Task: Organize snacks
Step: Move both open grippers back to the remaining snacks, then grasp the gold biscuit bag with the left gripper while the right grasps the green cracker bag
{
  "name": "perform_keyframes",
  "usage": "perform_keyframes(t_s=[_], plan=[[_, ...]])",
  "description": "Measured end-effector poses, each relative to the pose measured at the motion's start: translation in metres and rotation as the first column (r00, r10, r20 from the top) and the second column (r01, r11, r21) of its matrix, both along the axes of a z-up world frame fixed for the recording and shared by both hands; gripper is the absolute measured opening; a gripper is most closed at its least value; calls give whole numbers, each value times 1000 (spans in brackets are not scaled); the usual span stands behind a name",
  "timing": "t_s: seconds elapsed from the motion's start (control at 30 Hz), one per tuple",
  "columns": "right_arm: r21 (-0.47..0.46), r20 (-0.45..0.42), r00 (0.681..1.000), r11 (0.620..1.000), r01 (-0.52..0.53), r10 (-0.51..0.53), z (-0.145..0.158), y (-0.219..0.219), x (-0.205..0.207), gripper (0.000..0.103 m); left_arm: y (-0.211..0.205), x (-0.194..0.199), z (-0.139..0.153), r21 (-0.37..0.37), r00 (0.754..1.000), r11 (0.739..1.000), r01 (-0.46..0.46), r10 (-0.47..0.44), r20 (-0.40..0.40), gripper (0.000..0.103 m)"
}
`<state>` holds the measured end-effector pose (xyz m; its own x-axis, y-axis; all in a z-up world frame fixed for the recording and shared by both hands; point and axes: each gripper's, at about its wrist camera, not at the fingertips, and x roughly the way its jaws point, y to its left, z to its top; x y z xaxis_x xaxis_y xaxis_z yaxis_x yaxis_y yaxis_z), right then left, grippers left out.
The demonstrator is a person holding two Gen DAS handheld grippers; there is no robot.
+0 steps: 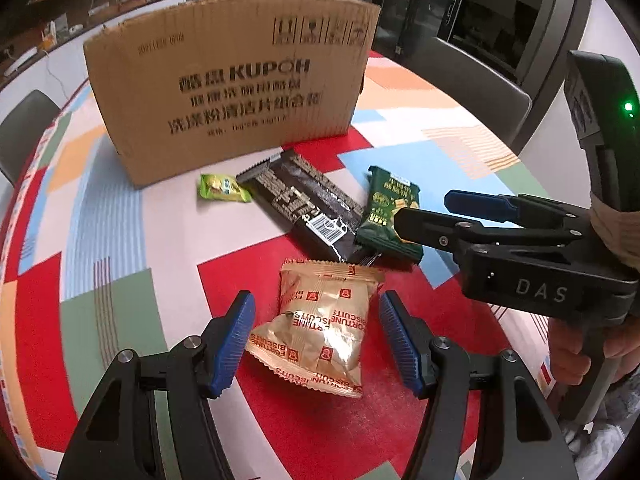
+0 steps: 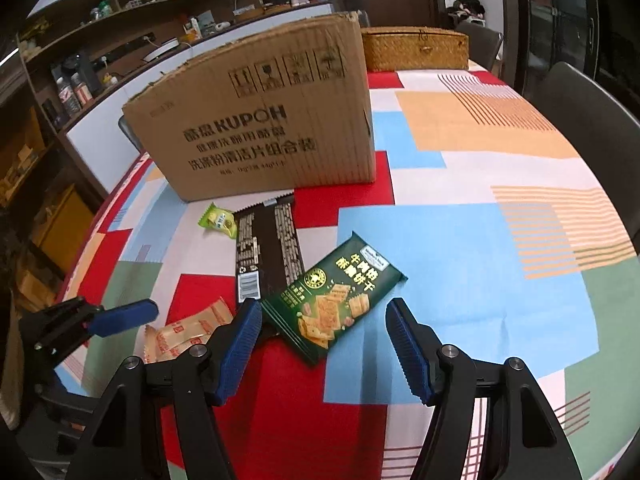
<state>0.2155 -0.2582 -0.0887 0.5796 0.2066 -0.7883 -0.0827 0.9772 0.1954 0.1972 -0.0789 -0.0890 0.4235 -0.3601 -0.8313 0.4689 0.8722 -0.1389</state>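
**Both grippers poised over their first packets**

The step in hand looks like the reach before the first pick: four snacks lie loose on the patterned worktop point(image 2: 460, 240) in front of the cardboard box point(image 1: 232, 88), none yet held. The left gripper point(image 1: 318, 338) has its jaws standing partly open on either side of the gold biscuit packet point(image 1: 320, 324), pads apart from the wrapper. The right gripper point(image 2: 324, 342) hangs likewise, jaws partly open and empty, over the near end of the dark green cracker packet point(image 2: 336, 300). That packet overlaps the long black packet point(image 2: 266, 248), and a small lime-green sweet point(image 2: 219, 220) lies just beside the black one, near the box.

Next, each gripper probably needs to settle lower and close across its packet's width, then carry it to the box, whose open top cannot be seen from here.

Readable writing: "KUPOH" on the box above Chinese lines and handling symbols; "FORTUNE BISCUITS" repeated on the gold wrapper; "DAS" on the right gripper's body. The green packet's gold characters are too blurred to read with confidence.
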Motion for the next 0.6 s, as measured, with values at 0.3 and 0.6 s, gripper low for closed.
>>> perform_keyframes(t_s=[0.3, 0.6], plan=[[9, -37, 999, 1000, 2, -1, -10, 1, 5, 65, 1, 6, -14, -10, 999, 1000, -10, 9, -40, 63], [54, -64, 998, 998, 16, -13, -17, -2, 15, 65, 2, 5, -14, -34, 999, 999, -41, 40, -17, 48]])
